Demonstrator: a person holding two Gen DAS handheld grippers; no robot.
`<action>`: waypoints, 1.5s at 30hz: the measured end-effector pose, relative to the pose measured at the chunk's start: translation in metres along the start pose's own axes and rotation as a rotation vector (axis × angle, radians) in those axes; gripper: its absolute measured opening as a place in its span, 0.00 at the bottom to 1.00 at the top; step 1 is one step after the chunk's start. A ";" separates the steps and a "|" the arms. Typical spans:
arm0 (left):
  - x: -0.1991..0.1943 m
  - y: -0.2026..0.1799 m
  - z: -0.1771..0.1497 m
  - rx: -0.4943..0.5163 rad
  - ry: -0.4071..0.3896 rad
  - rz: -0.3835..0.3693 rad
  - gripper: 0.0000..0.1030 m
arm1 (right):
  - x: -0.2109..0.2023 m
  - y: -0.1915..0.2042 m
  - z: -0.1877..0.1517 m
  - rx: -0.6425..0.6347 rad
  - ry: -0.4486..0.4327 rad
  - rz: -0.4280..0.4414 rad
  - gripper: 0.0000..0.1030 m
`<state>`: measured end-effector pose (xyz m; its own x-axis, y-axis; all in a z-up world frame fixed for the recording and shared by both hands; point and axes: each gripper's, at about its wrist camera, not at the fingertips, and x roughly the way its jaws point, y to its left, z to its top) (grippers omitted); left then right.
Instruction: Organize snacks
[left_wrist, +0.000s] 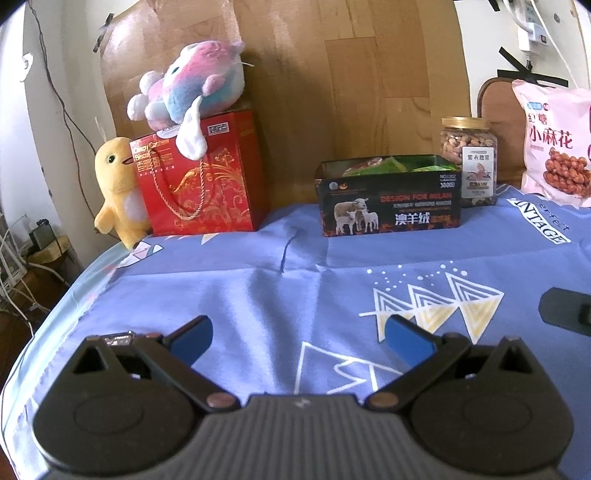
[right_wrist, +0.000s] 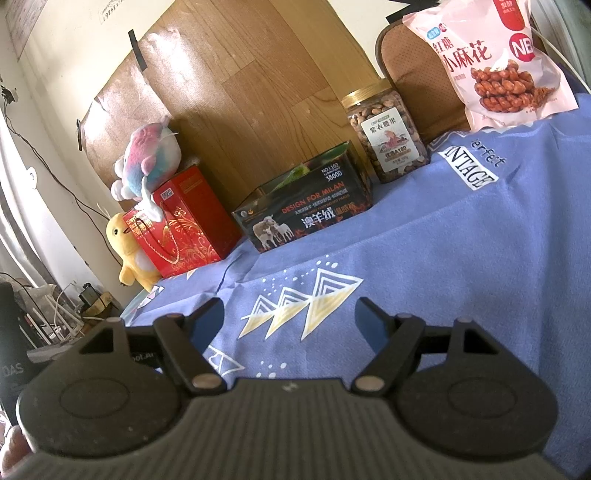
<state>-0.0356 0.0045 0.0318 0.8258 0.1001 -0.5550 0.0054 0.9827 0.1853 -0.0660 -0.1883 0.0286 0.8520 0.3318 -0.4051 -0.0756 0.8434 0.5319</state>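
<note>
A black open box (left_wrist: 388, 206) printed with sheep stands at the back of the blue cloth, with green packets (left_wrist: 406, 164) showing inside. To its right stands a clear jar of nuts (left_wrist: 469, 162) with a gold lid, and beyond that leans a pink snack bag (left_wrist: 554, 144). The same box (right_wrist: 306, 210), jar (right_wrist: 386, 136) and bag (right_wrist: 487, 66) appear in the right wrist view. My left gripper (left_wrist: 297, 339) is open over bare cloth, well short of the box. My right gripper (right_wrist: 290, 321) is also open, with nothing between its fingers.
A red gift box (left_wrist: 201, 177) with a gold cord stands at the back left, a pastel plush toy (left_wrist: 192, 88) on top and a yellow plush duck (left_wrist: 118, 184) beside it. A wooden board (left_wrist: 332, 74) backs the table. Cables lie on the floor past the left edge (left_wrist: 22, 280).
</note>
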 end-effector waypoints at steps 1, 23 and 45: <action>0.000 0.000 0.000 0.001 0.000 -0.001 1.00 | 0.000 0.000 0.000 0.001 0.000 0.000 0.78; -0.011 -0.006 0.003 0.037 -0.062 0.043 1.00 | -0.001 -0.001 0.000 0.004 -0.001 -0.002 0.78; -0.009 -0.015 0.001 0.034 0.022 -0.064 1.00 | -0.002 -0.003 -0.001 0.021 -0.005 -0.008 0.78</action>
<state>-0.0420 -0.0111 0.0351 0.8107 0.0410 -0.5840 0.0775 0.9813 0.1764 -0.0678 -0.1913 0.0274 0.8549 0.3229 -0.4061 -0.0577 0.8370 0.5441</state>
